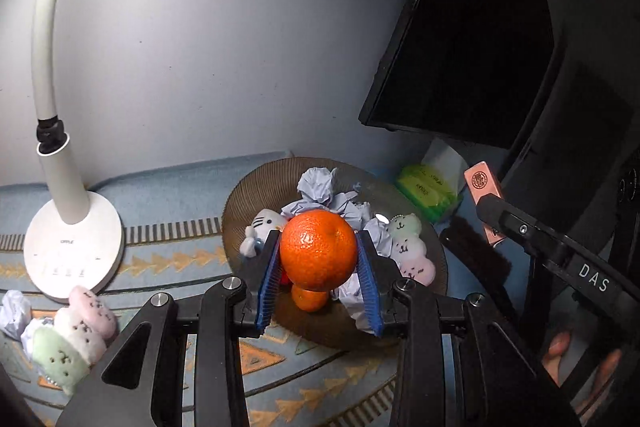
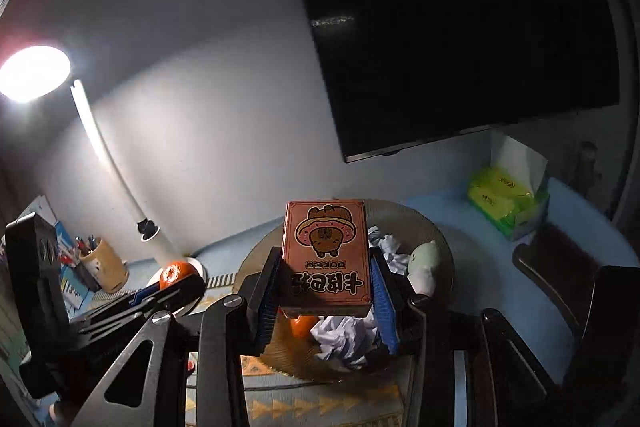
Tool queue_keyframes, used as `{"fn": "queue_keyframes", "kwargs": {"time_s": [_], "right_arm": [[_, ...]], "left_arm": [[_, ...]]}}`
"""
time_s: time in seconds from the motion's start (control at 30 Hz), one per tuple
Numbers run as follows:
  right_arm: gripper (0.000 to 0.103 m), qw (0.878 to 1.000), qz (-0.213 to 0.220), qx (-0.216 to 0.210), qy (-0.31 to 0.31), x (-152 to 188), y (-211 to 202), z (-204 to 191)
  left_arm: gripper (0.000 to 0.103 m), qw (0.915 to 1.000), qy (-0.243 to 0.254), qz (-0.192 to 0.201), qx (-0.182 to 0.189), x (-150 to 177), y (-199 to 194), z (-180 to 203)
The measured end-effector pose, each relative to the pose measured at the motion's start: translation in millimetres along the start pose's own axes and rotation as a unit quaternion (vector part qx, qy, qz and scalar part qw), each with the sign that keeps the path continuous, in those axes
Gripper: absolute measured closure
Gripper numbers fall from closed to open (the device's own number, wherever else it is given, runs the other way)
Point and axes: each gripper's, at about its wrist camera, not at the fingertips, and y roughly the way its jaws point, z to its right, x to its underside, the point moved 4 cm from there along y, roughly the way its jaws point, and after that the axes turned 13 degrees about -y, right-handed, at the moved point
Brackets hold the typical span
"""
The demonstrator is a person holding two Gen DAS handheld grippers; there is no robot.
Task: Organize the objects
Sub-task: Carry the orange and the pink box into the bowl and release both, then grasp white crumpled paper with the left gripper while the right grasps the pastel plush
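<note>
Round bright-orange mandarin (image 1: 318, 249) sat clamped between the left gripper (image 1: 319, 277)'s blue fingers, hiding most of a smaller orange fruit (image 1: 309, 299) beneath — over the brown ribbed plate (image 1: 256, 187). Right gripper (image 2: 325, 297) pinched an orange cartoon card box (image 2: 326, 259); crumpled white paper (image 2: 344, 341) lay below, half covered.

The card box (image 2: 326, 259) held between the right gripper's pads carries the word "POKER", seen upside down under a cartoon bear in a doughnut, with a row of large Chinese characters below it, also inverted. White letters "DAS" stand on the black arm of the right gripper (image 1: 594, 281). The white lamp base (image 1: 72, 251) bears a small grey brand mark, probably "OPPLE". Print on the green tissue pack (image 1: 430, 191) is too blurred to read.
</note>
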Motion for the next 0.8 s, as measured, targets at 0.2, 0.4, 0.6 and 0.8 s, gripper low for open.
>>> {"fn": "queue_keyframes", "kwargs": {"time_s": [0.2,0.4,0.6,0.8], "right_arm": [[0.063,1.0,-0.014,-0.005,0.01,-4,45,16],[0.055,0.999,-0.047,-0.01,0.011,10,57,20],[0.055,0.999,-0.031,-0.027,0.014,13,18,0],[0.055,0.996,-0.007,-0.079,-0.029,7,-27,-65]], "left_arm": [[0.056,0.9996,0.024,0.005,-0.013,-4,30,14],[0.023,1.0,0.006,0.005,0.006,1,14,1],[0.023,0.9984,0.013,0.056,-0.004,5,-66,-16],[0.015,0.985,0.019,0.141,-0.098,-8,-184,-57]]}}
